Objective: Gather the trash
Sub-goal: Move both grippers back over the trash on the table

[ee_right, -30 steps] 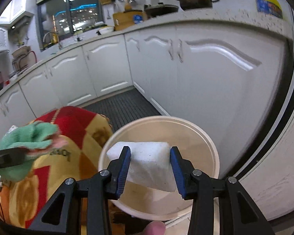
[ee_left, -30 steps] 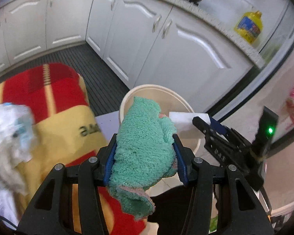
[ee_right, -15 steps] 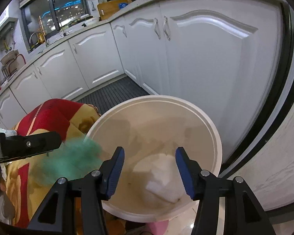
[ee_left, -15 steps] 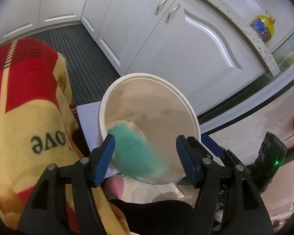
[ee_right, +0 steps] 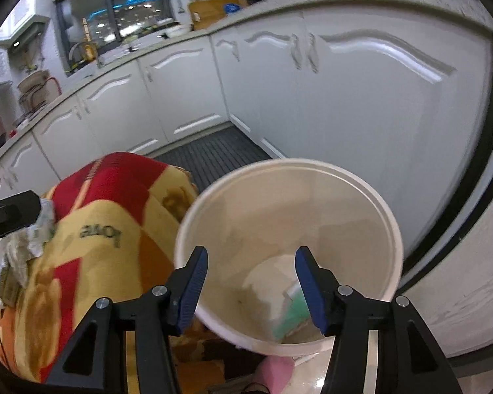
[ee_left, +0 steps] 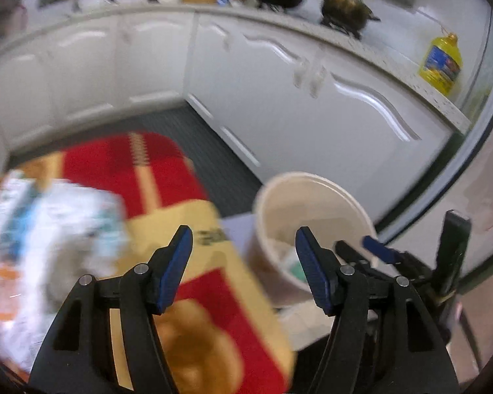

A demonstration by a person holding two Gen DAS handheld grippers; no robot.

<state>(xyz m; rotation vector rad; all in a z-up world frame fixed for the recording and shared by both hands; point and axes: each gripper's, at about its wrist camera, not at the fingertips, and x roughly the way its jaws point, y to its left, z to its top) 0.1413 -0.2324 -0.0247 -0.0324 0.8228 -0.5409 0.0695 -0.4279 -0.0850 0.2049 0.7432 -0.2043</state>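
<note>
White kitchen cabinets (ee_right: 361, 105) are curving around a dark ribbed floor mat (ee_right: 213, 154). A red-and-yellow blanket (ee_right: 108, 216) is draping the surface beside a cream bucket (ee_right: 312, 203). A green cloth (ee_right: 291, 315) and a white wad (ee_right: 269, 282) are lying inside the bucket. The left tongs (ee_left: 243, 252) are standing open and empty; the right tongs (ee_right: 251, 272) are opening over the bucket, gripping nothing.

A green cloth (ee_right: 289, 315) and white sponge (ee_right: 269, 279) lie inside the cream bucket (ee_right: 387, 216).
</note>
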